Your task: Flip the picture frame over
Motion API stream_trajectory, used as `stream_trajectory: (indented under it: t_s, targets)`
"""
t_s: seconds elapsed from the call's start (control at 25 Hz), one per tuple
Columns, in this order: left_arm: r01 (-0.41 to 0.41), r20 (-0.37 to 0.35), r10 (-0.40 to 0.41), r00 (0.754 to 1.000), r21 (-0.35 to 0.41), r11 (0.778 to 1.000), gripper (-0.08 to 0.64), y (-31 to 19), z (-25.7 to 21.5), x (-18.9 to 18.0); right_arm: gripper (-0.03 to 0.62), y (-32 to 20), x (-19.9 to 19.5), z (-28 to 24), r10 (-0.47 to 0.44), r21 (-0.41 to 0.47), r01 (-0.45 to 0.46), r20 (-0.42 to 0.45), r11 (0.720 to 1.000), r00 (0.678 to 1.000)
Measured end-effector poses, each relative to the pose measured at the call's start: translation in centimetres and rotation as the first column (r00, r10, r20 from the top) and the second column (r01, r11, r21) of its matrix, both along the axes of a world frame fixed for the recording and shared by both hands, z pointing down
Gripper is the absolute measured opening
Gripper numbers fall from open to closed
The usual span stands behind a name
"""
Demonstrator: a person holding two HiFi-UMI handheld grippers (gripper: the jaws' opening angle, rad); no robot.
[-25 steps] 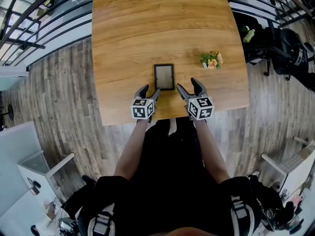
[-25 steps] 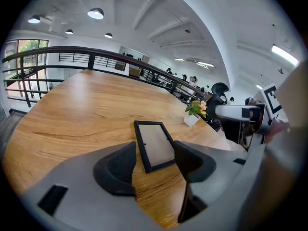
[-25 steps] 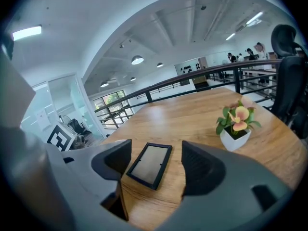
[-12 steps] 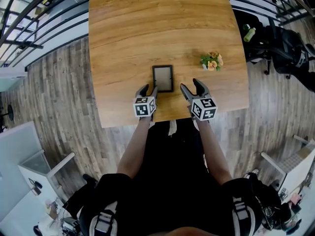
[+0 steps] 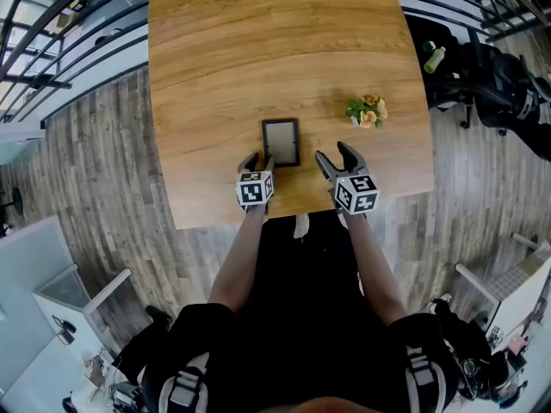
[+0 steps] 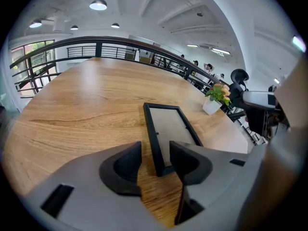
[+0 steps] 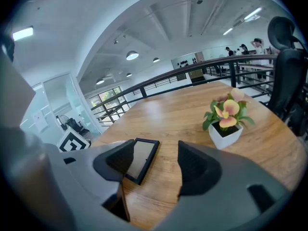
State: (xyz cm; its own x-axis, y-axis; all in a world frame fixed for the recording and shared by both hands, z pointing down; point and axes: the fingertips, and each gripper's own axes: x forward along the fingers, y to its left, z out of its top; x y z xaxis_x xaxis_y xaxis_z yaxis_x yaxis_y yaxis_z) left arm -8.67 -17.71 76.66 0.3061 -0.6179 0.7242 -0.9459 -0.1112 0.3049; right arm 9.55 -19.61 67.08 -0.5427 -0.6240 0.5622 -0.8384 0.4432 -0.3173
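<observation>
right gripper view, fingers [image 7: 113,160] cover frame [image 7: 141,159] corner

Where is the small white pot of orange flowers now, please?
In the head view, the pot stands on the wooden table's right side, right of and beyond the black picture frame.

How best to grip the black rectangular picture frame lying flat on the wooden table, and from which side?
Grip the black picture frame at its near-left corner, coming low from the near side. It lies flat, so only the thin border gives hold; the left claw, jaws closing, straddles that corner.
</observation>
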Motion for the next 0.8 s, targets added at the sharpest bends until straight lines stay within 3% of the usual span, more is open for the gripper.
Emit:
stream_trajectory:
  t_s: [0.52,0.8]
  targets:
    - [0.016,0.032,-0.015,0.999,-0.018,1.000,0.156,-0.2,0.7,-0.1,0.282,-0.4,1.1,0.4,0.012,-0.004,-0.012,-0.011,1.000,1.000]
    - [-0.017,0.093,0.016,0.996,0.006,1.000,0.106,-0.5,0.8,0.8,0.281,-0.2,1.4,0.7,0.016,-0.008,-0.017,-0.012,1.000,1.000]
